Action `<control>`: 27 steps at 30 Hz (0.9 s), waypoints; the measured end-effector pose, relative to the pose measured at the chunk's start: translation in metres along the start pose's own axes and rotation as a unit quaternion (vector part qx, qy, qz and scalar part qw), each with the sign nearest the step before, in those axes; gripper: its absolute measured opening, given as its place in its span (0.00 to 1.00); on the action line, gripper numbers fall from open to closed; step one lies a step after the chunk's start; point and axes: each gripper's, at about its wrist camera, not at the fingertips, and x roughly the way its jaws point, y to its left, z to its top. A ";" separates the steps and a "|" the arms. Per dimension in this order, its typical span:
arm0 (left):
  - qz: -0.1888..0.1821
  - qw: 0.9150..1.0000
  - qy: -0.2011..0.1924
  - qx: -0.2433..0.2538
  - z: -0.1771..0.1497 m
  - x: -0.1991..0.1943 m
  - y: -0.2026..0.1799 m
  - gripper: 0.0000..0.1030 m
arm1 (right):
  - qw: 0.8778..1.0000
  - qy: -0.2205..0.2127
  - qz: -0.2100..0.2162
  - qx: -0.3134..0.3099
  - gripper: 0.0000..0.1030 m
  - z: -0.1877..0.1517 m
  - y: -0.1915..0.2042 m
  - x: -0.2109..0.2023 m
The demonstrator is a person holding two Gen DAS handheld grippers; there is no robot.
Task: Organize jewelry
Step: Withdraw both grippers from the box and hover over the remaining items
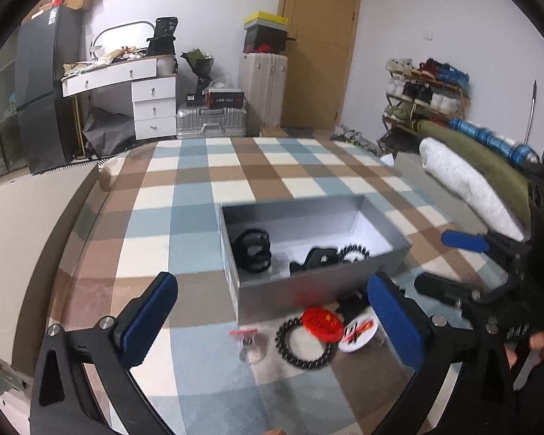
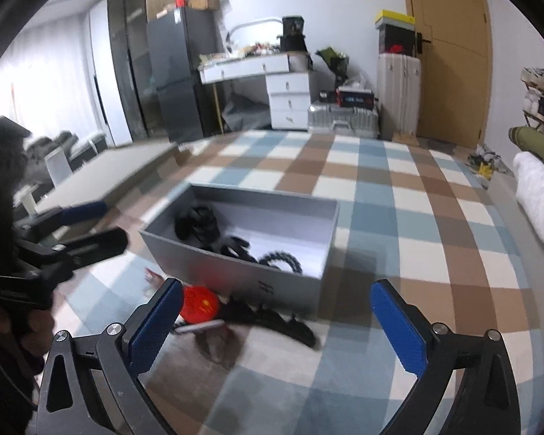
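Observation:
An open grey box (image 1: 308, 286) stands on the checked carpet and holds a black coiled piece (image 1: 252, 250), a black clip-like piece (image 1: 317, 259) and a black bead bracelet (image 1: 353, 252). In front of it lie another black bead bracelet (image 1: 304, 344), a red round badge (image 1: 322, 322), a white badge (image 1: 357, 331) and a small red-topped trinket (image 1: 244, 335). My left gripper (image 1: 272, 284) is open above these loose pieces, holding nothing. My right gripper (image 2: 277, 286) is open too, empty, over the box's (image 2: 235, 272) near wall, the red badge (image 2: 199, 304) and dark jewelry (image 2: 279, 322).
The checked carpet (image 1: 206, 188) spreads around the box. Each gripper shows in the other's view, right gripper (image 1: 453, 262), left gripper (image 2: 101, 226). A white cushion (image 1: 464, 185) lies at the right, and a low grey platform (image 2: 101, 177) at the left. Drawers, suitcases and a door line the far wall.

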 end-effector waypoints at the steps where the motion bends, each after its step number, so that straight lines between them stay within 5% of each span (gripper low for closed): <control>1: -0.002 1.000 0.005 0.001 -0.003 0.004 0.000 0.99 | 1.000 0.004 0.001 0.003 1.00 -0.002 -0.002 0.001; 27: 0.007 0.998 0.062 -0.013 -0.022 0.025 0.010 0.99 | 0.993 0.109 -0.029 0.026 1.00 -0.025 -0.017 0.042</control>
